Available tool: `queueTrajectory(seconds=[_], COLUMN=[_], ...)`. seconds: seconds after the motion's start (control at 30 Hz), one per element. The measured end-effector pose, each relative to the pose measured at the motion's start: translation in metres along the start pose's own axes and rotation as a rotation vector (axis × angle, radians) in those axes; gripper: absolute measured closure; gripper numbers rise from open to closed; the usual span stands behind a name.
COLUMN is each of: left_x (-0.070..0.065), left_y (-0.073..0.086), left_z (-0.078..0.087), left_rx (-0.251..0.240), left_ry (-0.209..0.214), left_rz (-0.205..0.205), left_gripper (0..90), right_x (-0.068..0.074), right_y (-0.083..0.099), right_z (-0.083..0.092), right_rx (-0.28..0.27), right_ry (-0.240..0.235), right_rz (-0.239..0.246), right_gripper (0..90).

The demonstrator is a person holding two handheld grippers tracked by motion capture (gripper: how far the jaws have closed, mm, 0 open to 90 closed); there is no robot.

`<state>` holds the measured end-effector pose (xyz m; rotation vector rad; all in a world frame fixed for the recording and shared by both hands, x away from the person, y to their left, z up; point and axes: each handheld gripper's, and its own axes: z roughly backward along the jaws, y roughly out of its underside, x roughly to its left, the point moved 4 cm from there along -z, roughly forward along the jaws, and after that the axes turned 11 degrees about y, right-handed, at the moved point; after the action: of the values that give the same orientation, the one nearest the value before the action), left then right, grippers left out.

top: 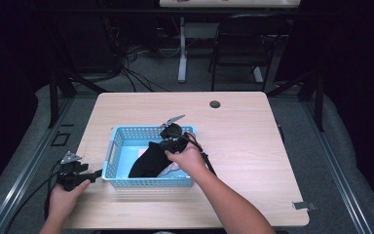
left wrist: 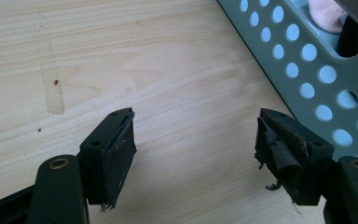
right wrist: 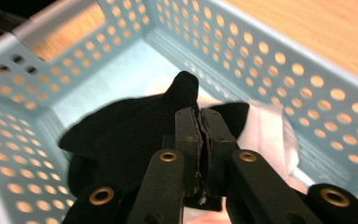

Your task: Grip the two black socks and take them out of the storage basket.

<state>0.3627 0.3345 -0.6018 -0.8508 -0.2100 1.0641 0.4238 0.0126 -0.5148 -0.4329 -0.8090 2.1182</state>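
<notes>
One blue basket [top: 119,146] sits on the wooden table [top: 243,141]. Inside lie one black cloth [top: 148,161] and one pale pink cloth [right wrist: 272,130], partly under the black one. The right gripper [right wrist: 200,119] reaches into the basket, its jaws pinched tight on the black cloth. The left gripper [left wrist: 196,140] rests on the table just beside the basket's left wall, jaws spread wide and empty

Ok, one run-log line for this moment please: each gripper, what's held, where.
right gripper: shut on black cloth, over blue basket | left gripper: open, nothing held, over table beside basket | pink cloth: in basket
</notes>
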Motion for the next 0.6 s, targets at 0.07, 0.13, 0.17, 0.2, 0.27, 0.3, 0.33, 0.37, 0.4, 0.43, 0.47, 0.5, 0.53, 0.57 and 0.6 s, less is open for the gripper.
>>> queueTrajectory(seconds=[0.07,0.13,0.17,0.2,0.27,0.3,0.33,0.37,0.4,0.43,0.47,0.5,0.53,0.57,0.6], left_x=[0.000,0.000,0.000,0.000,0.000,0.000,0.000,0.000,0.000,0.000,0.000,0.000,0.000,0.000,0.000], left_y=[0.000,0.000,0.000,0.000,0.000,0.000,0.000,0.000,0.000,0.000,0.000,0.000,0.000,0.000,0.000], left_z=[0.000,0.000,0.000,0.000,0.000,0.001,0.001,0.001,0.001,0.001,0.001,0.001,0.001,0.001,0.001], left_rx=[0.000,0.000,0.000,-0.001,-0.001,-0.001,-0.002,-0.002,-0.002,-0.001,-0.001,0.000,-0.001,-0.002,-0.002], left_ry=[0.000,-0.001,-0.001,-0.001,-0.002,-0.001,-0.002,0.000,0.000,0.001,0.001,-0.001,-0.001,0.000,0.000], left_rz=[0.000,0.000,0.000,0.000,0.000,0.000,0.001,0.002,0.002,0.002,0.002,0.001,0.001,0.001,0.001], left_gripper=[28.4,28.4,28.5,28.4,28.4,28.4,28.4,28.4,28.4,28.4,28.4,28.4,28.4,28.4,28.4], right_x=[0.001,0.001,0.000,0.001,0.001,0.002,0.002,0.003,0.004,0.005,0.005,0.007,0.007,0.008,0.008], right_y=[-0.004,-0.008,-0.010,-0.012,-0.018,-0.022,-0.025,-0.029,-0.032,-0.034,-0.036,-0.041,-0.043,-0.045,-0.048], right_z=[0.006,0.011,0.015,0.018,0.026,0.032,0.036,0.040,0.045,0.050,0.054,0.062,0.068,0.072,0.078], right_rx=[-0.027,-0.043,-0.045,-0.052,-0.072,-0.085,-0.097,-0.112,-0.120,-0.126,-0.131,-0.147,-0.157,-0.163,-0.174], right_ry=[-0.011,-0.023,-0.021,-0.022,-0.019,-0.026,-0.024,-0.023,-0.020,-0.014,-0.011,0.001,0.003,0.002,0.002], right_rz=[-0.010,-0.022,-0.004,0.001,0.013,0.009,0.017,0.022,0.033,0.046,0.060,0.079,0.087,0.092,0.097], right_gripper=[86.8,86.9,87.0,87.0,87.1,87.1,87.2,87.2,87.2,87.2,87.2,87.3,87.3,87.3,87.2])
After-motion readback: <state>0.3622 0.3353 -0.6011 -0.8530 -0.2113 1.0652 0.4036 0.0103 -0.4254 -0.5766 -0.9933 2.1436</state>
